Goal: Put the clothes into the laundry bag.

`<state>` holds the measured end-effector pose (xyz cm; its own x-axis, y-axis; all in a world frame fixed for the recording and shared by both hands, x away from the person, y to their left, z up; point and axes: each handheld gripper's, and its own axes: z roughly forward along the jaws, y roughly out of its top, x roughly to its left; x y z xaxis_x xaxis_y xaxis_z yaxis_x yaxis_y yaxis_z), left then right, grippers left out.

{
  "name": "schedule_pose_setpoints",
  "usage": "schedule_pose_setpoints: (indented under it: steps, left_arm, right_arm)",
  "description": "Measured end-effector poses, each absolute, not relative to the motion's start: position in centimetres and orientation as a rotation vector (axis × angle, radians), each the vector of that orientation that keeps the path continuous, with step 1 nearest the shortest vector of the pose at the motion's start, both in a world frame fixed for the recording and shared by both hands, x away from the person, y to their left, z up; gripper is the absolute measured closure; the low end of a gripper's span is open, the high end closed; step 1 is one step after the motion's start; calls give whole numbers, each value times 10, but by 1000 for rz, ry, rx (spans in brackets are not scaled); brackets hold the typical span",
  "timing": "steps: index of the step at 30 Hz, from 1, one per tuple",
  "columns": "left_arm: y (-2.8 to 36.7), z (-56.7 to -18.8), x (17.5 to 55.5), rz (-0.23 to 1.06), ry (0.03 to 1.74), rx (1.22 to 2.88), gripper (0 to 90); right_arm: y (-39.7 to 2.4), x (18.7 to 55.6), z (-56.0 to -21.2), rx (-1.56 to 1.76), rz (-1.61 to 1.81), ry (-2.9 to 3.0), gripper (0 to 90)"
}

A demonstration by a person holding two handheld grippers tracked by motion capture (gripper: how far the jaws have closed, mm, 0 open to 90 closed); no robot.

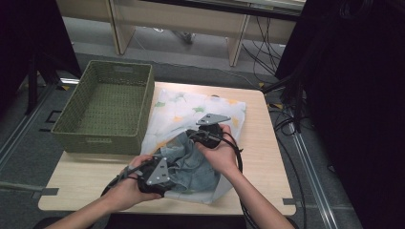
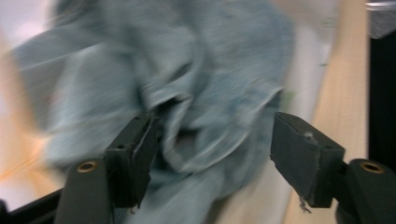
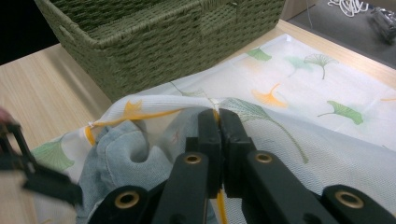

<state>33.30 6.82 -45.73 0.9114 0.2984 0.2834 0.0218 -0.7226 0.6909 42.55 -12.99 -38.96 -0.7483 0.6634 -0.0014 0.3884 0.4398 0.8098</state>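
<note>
Table: a light wooden table (image 1: 267, 143) carries everything; the person's two forearms come in from its 6 o'clock edge.
Basket: a green woven basket (image 1: 102, 107) stands at the 10 o'clock part of the table. Its inside looks empty in the high view. Its side wall (image 3: 154, 42) rises just behind the cloth in the right gripper view.
Mesh bag: a white mesh bag with green and orange leaf prints (image 1: 191, 107) lies flat at the middle of the table and touches the basket's right side. Its open edge, with an orange hem (image 3: 140, 114), is lifted up.
Denim piece: a crumpled blue denim garment (image 1: 193, 160) lies at the 6 o'clock end of the bag, between the two hands. It sits partly under the lifted mesh edge (image 3: 126, 144).
Left gripper: the left gripper (image 1: 167, 168) is at 7 o'clock of the denim, held by the left hand (image 1: 126, 186). Its jaws stand wide apart, and the denim (image 2: 187, 93) is in front of them and between them; this view is blurred.
Right gripper: the right gripper (image 3: 218, 122) is at 12 o'clock of the denim, held by the right hand (image 1: 219, 152). Its jaws are pressed together and pinch the hem of the mesh bag.
</note>
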Motion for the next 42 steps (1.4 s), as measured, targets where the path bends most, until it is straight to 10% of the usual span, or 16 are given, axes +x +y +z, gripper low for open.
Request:
schedule_pose_setpoints:
  steps: [17, 33, 42]
  left_arm:
    - [24, -484, 355, 576, 53, 2460, 328]
    - [15, -488, 365, 475, 96, 2526, 810]
    - [25, -454, 366, 531, 215, 2383, 833]
  right_arm:
    - [-128, 417, -371, 863, 1276, 2322, 898]
    - [-130, 417, -371, 877, 1281, 2327, 898]
    - [-132, 418, -369, 869, 1286, 2314, 898]
